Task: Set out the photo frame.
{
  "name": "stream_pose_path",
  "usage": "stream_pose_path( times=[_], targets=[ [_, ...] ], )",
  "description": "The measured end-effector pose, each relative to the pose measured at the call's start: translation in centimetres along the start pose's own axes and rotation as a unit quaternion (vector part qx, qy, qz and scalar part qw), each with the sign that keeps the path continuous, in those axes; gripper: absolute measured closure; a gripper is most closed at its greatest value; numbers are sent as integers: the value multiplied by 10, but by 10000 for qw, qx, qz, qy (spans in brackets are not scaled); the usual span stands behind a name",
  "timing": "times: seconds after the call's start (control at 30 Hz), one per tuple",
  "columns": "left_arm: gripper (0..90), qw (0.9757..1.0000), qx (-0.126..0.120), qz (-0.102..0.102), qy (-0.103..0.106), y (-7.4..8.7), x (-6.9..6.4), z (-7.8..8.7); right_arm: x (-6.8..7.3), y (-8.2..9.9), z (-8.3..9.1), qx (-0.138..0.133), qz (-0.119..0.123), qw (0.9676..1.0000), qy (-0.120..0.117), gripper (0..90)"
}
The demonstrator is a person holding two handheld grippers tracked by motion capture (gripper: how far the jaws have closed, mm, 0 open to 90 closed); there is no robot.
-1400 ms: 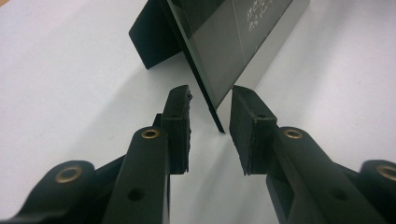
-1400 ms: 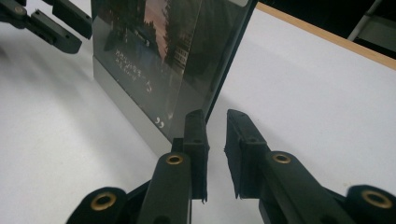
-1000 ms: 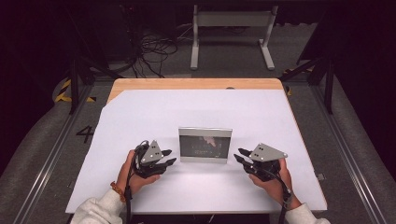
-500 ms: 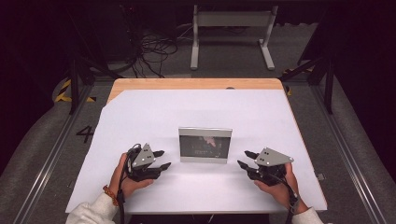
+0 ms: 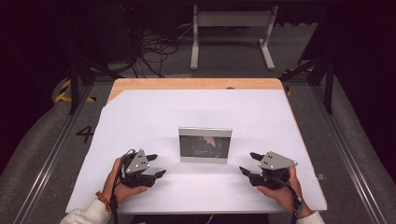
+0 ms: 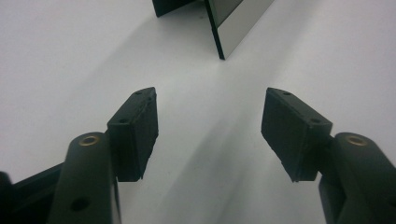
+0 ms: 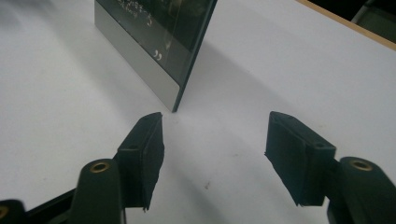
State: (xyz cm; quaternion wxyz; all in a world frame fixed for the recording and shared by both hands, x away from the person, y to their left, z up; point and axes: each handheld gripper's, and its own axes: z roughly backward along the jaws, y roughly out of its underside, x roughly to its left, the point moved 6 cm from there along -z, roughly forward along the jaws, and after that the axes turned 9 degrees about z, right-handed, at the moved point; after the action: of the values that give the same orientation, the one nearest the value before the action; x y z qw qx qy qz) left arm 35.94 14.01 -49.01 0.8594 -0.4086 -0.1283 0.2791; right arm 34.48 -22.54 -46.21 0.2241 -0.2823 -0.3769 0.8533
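Note:
A silver-edged picture frame (image 5: 205,144) with a dark photo stands upright in the middle of the white sheet (image 5: 196,112). My left gripper (image 5: 155,165) rests on the sheet to the frame's left, a short gap away, open and pointing at it. My right gripper (image 5: 248,163) mirrors it on the frame's right, also open. Both pairs of jaws have just been opening, and nothing is between them. The left gripper view looks past my left gripper (image 6: 210,93) at the frame's edge (image 6: 233,23). In the right gripper view the frame's corner (image 7: 154,28) stands just beyond my right gripper (image 7: 215,116).
The white sheet covers a wooden table whose back edge (image 5: 196,84) shows bare. On the floor behind it are a white stand (image 5: 231,28) and loose cables (image 5: 154,46). Metal rails (image 5: 46,158) run along both sides of the table.
Both pairs of jaws have spread wider. My left gripper has drawn back from the frame's left side toward the table's front edge. My right gripper has shifted only slightly outward.

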Motion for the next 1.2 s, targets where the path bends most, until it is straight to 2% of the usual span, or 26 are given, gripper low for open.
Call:
stream_pose_path(
  times=[0.13, 0.2, 0.43, 0.47, 0.57, 0.6, 0.73, 0.9, 1.03, 1.2],
  targets=[
    [320, 10000, 23, 60, -3, 3, 0, 0, 0, 4, 0, 71, -26, 10000, -23, 327],
    [268, 9999, 45, 114, -52, 5, 1, 0, 0, 7, -1, 121, -15, 9999, -67, 285],
    [165, 9995, 99, 281, 80, 12, -3, 3, 1, 12, -2, 278, 120, 9995, 4, 193],
    [144, 9994, 44, 307, 119, 12, -4, 5, 1, 14, -2, 297, 131, 9995, -15, 162],
    [118, 9991, -30, 387, 197, 15, -6, 10, 2, 15, -1, 260, 106, 9996, -52, 145],
    [90, 9990, 7, 351, 283, 17, -8, 11, 2, 16, 0, 252, 107, 9996, -70, 129],
    [61, 9991, 216, 265, 263, 25, -10, 12, 4, 18, 1, 236, 109, 9996, -113, 111],
    [68, 9991, 233, 266, 236, 26, -10, 12, 5, 20, 0, 350, 187, 9992, -70, 116],
    [70, 9991, 341, 157, 207, 27, -12, 10, 6, 20, -1, 336, 166, 9993, -83, 119],
    [75, 9991, 344, 150, 190, 28, -13, 10, 7, 21, -2, 339, 176, 9992, -95, 122]
  ],
)
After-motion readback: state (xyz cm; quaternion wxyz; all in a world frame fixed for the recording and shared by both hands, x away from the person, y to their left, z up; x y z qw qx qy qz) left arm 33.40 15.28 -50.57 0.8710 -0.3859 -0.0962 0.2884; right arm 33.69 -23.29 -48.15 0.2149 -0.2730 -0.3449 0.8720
